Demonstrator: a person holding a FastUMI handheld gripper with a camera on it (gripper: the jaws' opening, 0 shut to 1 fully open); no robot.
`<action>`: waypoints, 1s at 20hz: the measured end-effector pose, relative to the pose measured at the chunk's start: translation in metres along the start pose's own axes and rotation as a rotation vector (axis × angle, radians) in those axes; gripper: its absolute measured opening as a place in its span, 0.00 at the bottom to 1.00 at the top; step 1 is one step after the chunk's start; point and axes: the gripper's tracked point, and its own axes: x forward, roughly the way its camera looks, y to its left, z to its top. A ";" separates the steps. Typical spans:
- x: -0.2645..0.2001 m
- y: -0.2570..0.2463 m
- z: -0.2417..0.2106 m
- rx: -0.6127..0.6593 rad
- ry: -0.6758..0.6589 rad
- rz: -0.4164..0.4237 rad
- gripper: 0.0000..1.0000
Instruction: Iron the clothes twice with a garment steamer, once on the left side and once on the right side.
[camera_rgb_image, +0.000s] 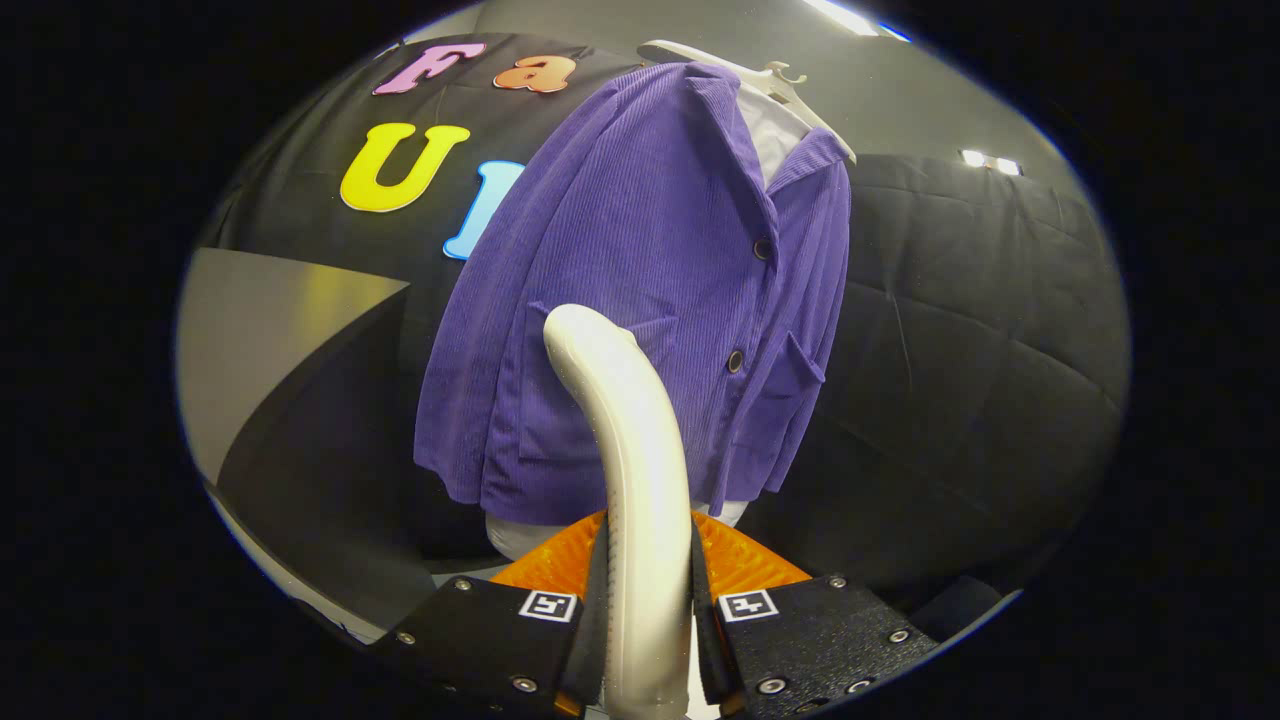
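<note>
Gripper (648, 600) clamped on steamer (630, 430); jacket (650, 260) beyond

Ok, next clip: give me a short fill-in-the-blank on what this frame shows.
1. The gripper is shut on the steamer's ____.
2. The purple jacket hangs on a white ____.
3. The steamer head points toward the ____.
4. The jacket's buttons are ____ in colour.

Missing words: handle; hanger; jacket; dark

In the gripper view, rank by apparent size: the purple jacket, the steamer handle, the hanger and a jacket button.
1. purple corduroy jacket
2. white steamer handle, clamped between the gripper fingers; its nearness to the camera inflates it
3. white hanger
4. jacket button
</note>
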 end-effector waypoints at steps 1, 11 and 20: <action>-0.002 0.000 -0.006 -0.003 0.008 0.002 0.37; -0.053 -0.022 -0.009 0.025 -0.043 -0.019 0.37; -0.122 -0.116 0.105 0.163 -0.301 -0.202 0.37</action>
